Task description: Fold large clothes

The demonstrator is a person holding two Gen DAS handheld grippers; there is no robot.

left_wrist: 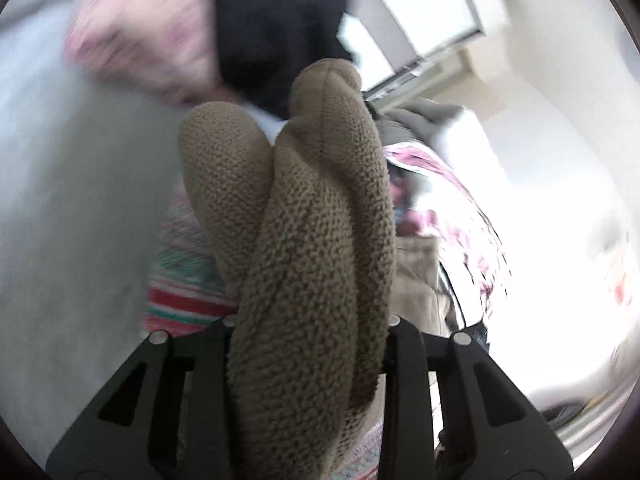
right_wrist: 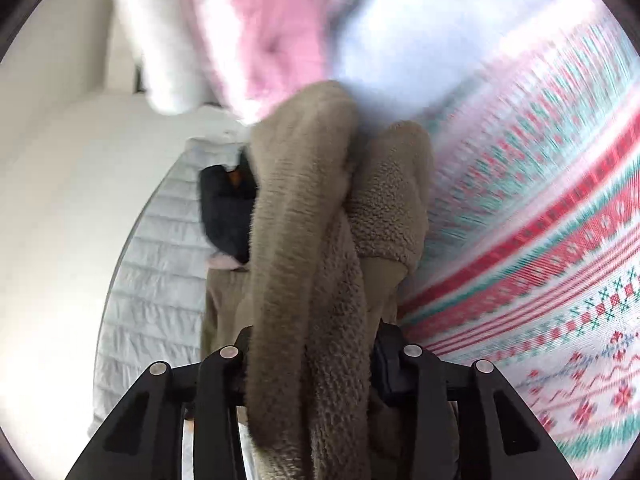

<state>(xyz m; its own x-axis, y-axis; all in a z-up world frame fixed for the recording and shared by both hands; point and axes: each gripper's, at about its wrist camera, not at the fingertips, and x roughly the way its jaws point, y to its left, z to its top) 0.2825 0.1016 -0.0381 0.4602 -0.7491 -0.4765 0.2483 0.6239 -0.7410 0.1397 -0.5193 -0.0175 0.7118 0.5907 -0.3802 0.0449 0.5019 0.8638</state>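
Note:
A thick tan fleece garment bulges up between the black fingers of my left gripper, which is shut on a bunched fold of it. In the right wrist view the same tan fleece garment is bunched between the fingers of my right gripper, also shut on it; a smoother tan layer lies over the curly pile. The fabric hides the fingertips of both grippers. Both views are blurred around the cloth.
A red, green and white patterned knit cloth fills the right of the right wrist view and shows behind the fleece. A pink fuzzy item, a dark garment, a white quilted bed cover and a bright window lie around.

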